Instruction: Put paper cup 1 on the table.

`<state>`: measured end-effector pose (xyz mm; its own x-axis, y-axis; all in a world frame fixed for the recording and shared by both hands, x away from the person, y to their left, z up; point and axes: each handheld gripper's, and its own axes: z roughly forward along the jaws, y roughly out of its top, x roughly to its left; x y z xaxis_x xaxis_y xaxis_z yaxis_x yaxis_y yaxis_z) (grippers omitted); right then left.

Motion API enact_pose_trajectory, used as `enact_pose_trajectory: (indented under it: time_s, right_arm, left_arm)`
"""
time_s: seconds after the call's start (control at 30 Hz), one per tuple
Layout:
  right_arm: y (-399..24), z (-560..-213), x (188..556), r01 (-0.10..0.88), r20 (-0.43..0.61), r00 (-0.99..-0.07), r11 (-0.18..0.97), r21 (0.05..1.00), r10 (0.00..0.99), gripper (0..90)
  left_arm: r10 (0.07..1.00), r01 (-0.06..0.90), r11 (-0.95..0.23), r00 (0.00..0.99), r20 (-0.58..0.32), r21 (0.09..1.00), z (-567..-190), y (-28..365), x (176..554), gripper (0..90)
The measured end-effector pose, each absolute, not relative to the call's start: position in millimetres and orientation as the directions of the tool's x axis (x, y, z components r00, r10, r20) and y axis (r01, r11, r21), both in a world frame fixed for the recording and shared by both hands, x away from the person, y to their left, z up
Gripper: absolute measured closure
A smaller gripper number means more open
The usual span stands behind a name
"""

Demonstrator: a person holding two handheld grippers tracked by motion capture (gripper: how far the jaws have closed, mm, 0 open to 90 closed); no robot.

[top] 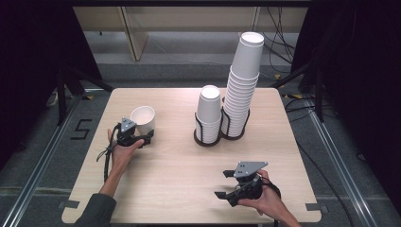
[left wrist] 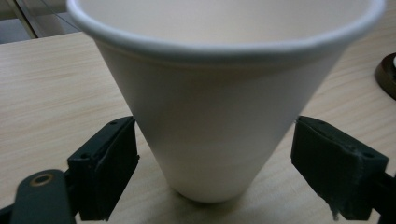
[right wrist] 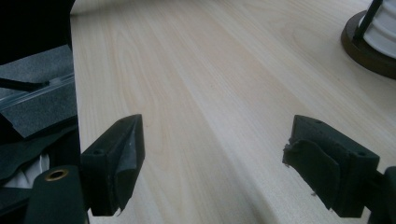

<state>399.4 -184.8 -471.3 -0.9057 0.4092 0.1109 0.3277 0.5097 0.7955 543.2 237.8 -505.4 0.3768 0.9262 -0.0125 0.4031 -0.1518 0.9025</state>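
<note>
cup: single white paper cup stands upright, mouth up, on the left part of the table, well apart from the stacks.
left gripper: left gripper sits around the cup's lower wall, jaws spread. The left gripper view shows a gap on the right side; the left pad is just beside the wall and I can't tell if it touches. Not clamped.
risk, crush: thin tapered wall. Closing hard would likely dent or ovalise it.
risk, slip: the cone narrows downward and the pads sit low, so I'd expect a light squeeze to let it ride up and tip when lifted.
risk, push: uneven gaps. If one pad lands first, the cup likely slides or topples before the other closes. Centre it first.
short stack: short stack of upturned cups in a black wire holder, mid-table.
tall stack: tall stack in the holder beside it, leaning right near the top. Judgement: a knock or an off-axis cup added on top could bring it down.
right gripper: right gripper low over bare wood at the near right, jaws wide apart, nothing between them. A holder base sits at the top right of its view.
risk, right side: idle and clear of the stacks for now. A careless forward swing toward the holders is the only hazard I see.
goal: none stated; stacking this cup is my guess.
</note>
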Motion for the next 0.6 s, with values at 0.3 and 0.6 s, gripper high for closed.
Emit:
enact_pose_trajectory:
  time_s: [0.3, 0.6]
  right_arm:
    - [-186, -471, 399, 0.336, 0.118, -0.902, 0.502, 0.797, 0.416, 19.8]
    - [-187, -470, 400, 0.329, 0.106, -0.901, 0.502, 0.8, 0.422, 19.7]
  left_arm:
    - [0.919, 0.429, -0.115, 0.388, -0.068, 0.896, -504, 246, 524, 14.4]
    - [0.908, 0.399, -0.115, 0.414, -0.067, 0.91, -490, 239, 490, 14.5]
